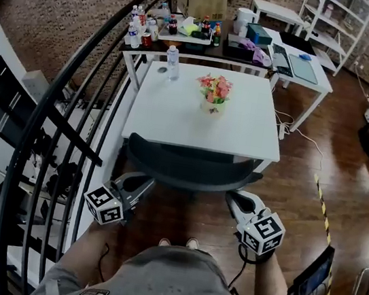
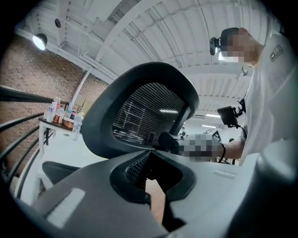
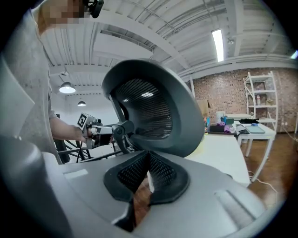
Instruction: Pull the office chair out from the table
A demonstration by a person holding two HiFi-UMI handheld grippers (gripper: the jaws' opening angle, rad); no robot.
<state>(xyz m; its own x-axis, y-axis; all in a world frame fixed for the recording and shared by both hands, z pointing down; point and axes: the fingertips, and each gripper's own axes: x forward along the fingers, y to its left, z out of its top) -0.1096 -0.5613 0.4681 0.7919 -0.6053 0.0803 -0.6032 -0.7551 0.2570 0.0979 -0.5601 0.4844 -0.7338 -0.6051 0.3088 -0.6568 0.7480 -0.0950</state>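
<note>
— Where was the office chair (image 1: 191,168)?
— Right at the desk's (image 1: 176,108) near edge, backrest (image 1: 189,159) toward the person (image 1: 171,286).
— And the jaws?
— Clenched shut on nothing, both pairs; the left gripper (image 1: 143,184) sat beside the backrest's left side, the right gripper (image 1: 233,199) beside its right.

"Any room round that chair (image 1: 191,168)?"

"Tight on its left: the black railing (image 1: 38,118) runs just beside it. To the right there's bare wooden floor (image 1: 301,195), only striped tape (image 1: 321,202) on it."

"And ahead?"

"The white table (image 1: 175,114) blocks it, with a flower pot (image 1: 214,93) and a bottle (image 1: 174,63) on top."
</note>
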